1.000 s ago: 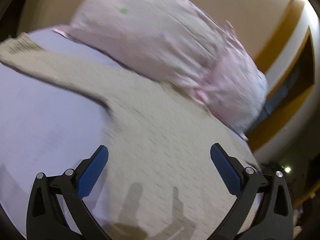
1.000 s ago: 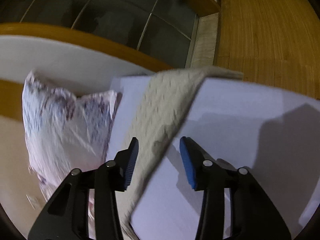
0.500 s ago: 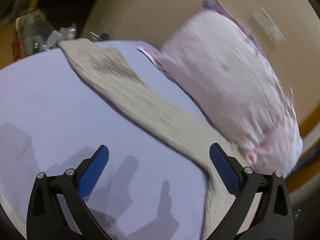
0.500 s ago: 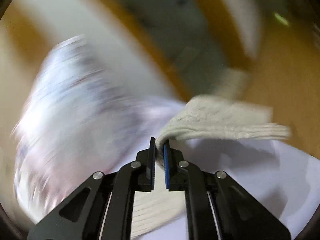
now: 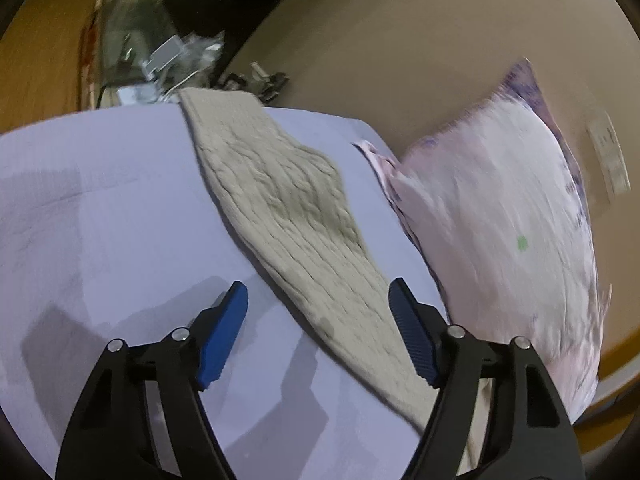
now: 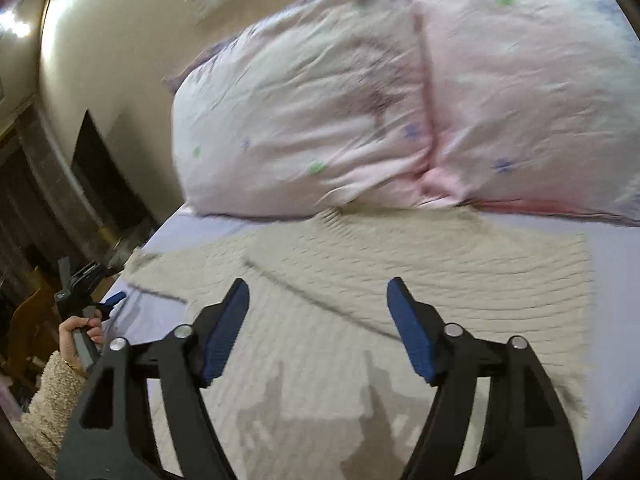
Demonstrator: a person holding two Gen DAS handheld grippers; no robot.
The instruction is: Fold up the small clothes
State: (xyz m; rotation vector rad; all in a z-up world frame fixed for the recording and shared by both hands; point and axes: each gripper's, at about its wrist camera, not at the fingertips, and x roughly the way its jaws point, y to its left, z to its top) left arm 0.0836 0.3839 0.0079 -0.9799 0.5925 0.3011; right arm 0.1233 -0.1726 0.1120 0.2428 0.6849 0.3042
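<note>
Because the beige cable-knit sweater (image 6: 400,280) looks soft and floppy, it should drape when lifted. Take its edge on the lavender bedsheet (image 5: 100,208). The left gripper (image 5: 318,332) and right gripper (image 6: 318,328) both gape wide, empty.

- A pale lavender bed sheet (image 5: 100,216) covers the mattress, smooth apart from faint creases and dark shadows
- A plump pink pillow with small green and purple flower prints (image 6: 304,120) leans against a plain beige wall (image 5: 400,40)
- A second pink pillow of the same print (image 6: 528,92) sits touching it
- A bright glare of light (image 6: 60,12) shines on the wall
- A blurred heap of clutter (image 5: 168,60) lies past the far edge of the bed
- An orange-brown wooden surface (image 5: 36,60) lies beside the clutter
</note>
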